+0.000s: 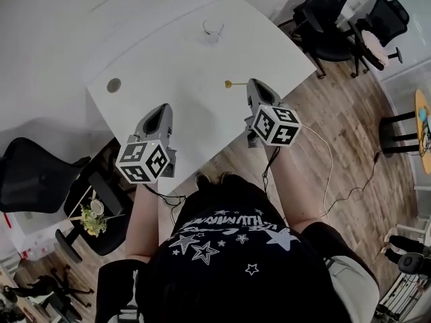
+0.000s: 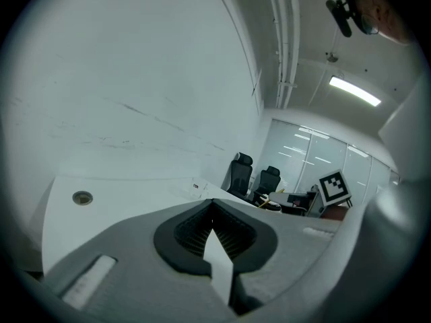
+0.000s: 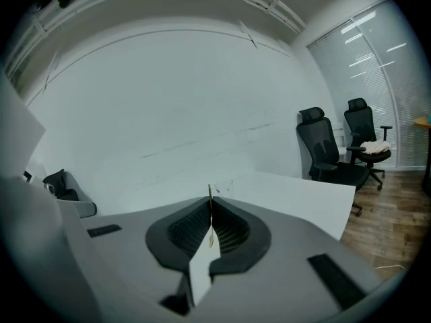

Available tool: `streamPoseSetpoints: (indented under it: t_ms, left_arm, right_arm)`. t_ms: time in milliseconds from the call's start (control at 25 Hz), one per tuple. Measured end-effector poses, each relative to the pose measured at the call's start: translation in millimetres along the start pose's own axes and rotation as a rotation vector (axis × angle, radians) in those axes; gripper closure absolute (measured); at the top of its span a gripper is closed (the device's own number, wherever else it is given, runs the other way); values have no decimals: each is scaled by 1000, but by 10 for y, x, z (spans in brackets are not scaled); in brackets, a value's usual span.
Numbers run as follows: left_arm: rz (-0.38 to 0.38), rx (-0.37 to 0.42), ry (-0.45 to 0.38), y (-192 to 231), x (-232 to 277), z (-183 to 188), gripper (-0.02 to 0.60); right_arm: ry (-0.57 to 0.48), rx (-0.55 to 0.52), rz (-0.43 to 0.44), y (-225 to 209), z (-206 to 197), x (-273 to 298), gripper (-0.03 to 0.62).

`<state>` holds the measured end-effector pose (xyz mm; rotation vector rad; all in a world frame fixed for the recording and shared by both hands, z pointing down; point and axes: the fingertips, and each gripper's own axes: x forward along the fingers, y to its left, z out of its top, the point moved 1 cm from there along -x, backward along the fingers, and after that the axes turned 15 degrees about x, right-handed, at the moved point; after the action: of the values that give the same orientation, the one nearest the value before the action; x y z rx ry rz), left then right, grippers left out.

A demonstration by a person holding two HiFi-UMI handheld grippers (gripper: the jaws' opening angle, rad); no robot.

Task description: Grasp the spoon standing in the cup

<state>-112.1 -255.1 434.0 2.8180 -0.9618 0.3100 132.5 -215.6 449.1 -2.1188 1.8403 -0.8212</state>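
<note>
A clear glass cup [image 1: 213, 29] stands by itself near the far edge of the white table [image 1: 188, 59], with nothing in it. My right gripper [image 1: 252, 86] hovers over the table's near right part, shut on a thin gold spoon [image 1: 232, 83] whose end sticks out to the left of the jaws. In the right gripper view the spoon [image 3: 210, 214] is pinched upright between the closed pads of that gripper [image 3: 210, 204], and the cup [image 3: 224, 187] shows faintly beyond. My left gripper [image 1: 160, 110] hangs over the table's near edge, shut and holding nothing [image 2: 213, 204].
A round cable hole [image 1: 114, 85] sits in the table's left corner. Black office chairs [image 1: 323, 19] stand beyond the table's right end, another chair [image 1: 34, 173] at the left. A cable [image 1: 330, 180] trails over the wooden floor on the right.
</note>
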Motion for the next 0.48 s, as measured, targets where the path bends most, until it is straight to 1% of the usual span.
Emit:
streamPoseSetpoints:
  t_ms: [200,360,480]
  left_arm:
    - [-1,23,13,-216,27,-12,574]
    - [16,10,28,-347,-34,-35,574]
    - [14,5,31,-534,-118,-46,574]
  right_arm:
    - [9,10,21,-84,-29,-106,580]
    - [20,28,36,-129,-68,-219,580]
    - [28,40,48,-146,-98,-399,580]
